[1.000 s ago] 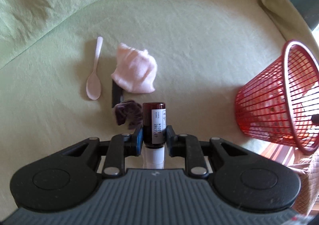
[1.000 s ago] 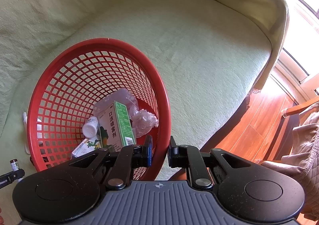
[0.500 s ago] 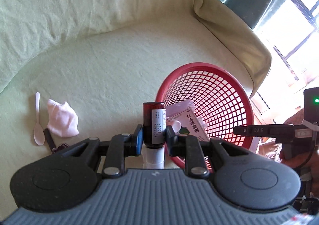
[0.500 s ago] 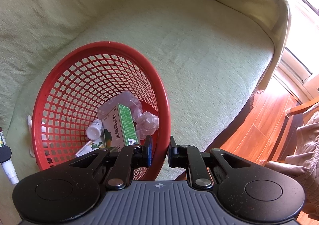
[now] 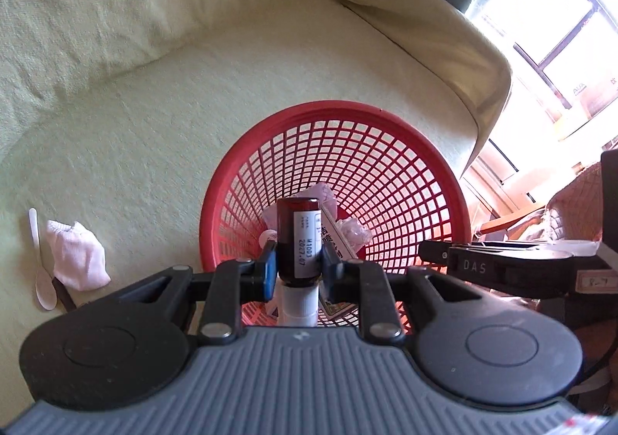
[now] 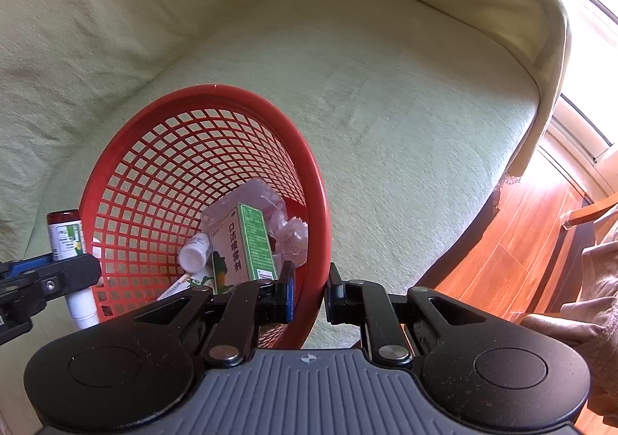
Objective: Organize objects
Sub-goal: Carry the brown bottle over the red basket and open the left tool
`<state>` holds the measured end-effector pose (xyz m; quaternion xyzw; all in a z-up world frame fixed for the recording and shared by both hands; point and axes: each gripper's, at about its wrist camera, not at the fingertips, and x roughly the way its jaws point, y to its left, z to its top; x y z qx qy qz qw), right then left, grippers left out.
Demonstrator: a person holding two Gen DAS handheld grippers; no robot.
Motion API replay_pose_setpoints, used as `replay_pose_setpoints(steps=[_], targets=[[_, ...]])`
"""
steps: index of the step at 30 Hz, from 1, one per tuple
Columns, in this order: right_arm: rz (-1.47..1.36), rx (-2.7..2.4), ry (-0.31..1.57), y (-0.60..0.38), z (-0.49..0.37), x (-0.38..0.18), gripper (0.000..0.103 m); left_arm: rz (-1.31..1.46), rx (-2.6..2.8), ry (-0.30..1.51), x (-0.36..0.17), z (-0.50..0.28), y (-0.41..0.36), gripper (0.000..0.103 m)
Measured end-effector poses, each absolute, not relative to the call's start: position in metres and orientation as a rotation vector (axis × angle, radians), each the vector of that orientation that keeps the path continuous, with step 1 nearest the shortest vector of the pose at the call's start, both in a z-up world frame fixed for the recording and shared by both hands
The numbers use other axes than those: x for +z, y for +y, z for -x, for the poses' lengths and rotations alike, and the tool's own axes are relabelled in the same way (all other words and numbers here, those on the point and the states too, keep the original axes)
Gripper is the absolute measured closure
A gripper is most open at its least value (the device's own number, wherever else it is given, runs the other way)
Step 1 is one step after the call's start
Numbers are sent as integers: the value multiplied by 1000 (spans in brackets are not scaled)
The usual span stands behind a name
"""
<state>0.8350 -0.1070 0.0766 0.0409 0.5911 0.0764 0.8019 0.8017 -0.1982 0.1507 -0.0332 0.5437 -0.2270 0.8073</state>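
My left gripper [image 5: 297, 265] is shut on a brown medicine bottle [image 5: 299, 238] with a white cap, its cap end toward the camera. It hangs over the mouth of the red mesh basket [image 5: 332, 105], which leans on the green sofa seat. My right gripper [image 6: 309, 292] is shut on the near rim of the basket [image 6: 216, 89]. Inside lie a green and white box [image 6: 239, 242], a small white bottle [image 6: 195, 251] and crumpled plastic [image 6: 287, 234]. In the right wrist view the brown bottle [image 6: 65, 234] shows at the basket's left edge.
A pale pink cloth [image 5: 79, 257], a white spoon [image 5: 38, 265] and a dark stick [image 5: 61, 292] lie on the seat to the left. The sofa armrest [image 5: 425, 29] rises behind the basket. Wooden floor [image 6: 521, 242] and a window are to the right.
My left gripper carried the brown bottle up and to the right, from beside the cloth and spoon to over the basket. The right gripper kept its grip on the rim.
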Motion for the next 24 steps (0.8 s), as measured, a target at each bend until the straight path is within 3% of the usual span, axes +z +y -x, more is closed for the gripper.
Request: replay_pose_setpoints(steps=[14, 15, 18, 24], targets=[[-87, 167, 1266, -104, -837, 78, 92, 0, -529, 1195, 129, -813, -239, 84], [-87, 168, 1266, -104, -837, 78, 92, 7, -530, 1189, 130, -814, -239, 82], [-87, 168, 1266, -103, -838, 78, 92, 26, -521, 1168, 133, -815, -235, 63], [-90, 164, 1267, -102, -840, 77, 92, 48, -490, 1163, 140, -820, -224, 58]])
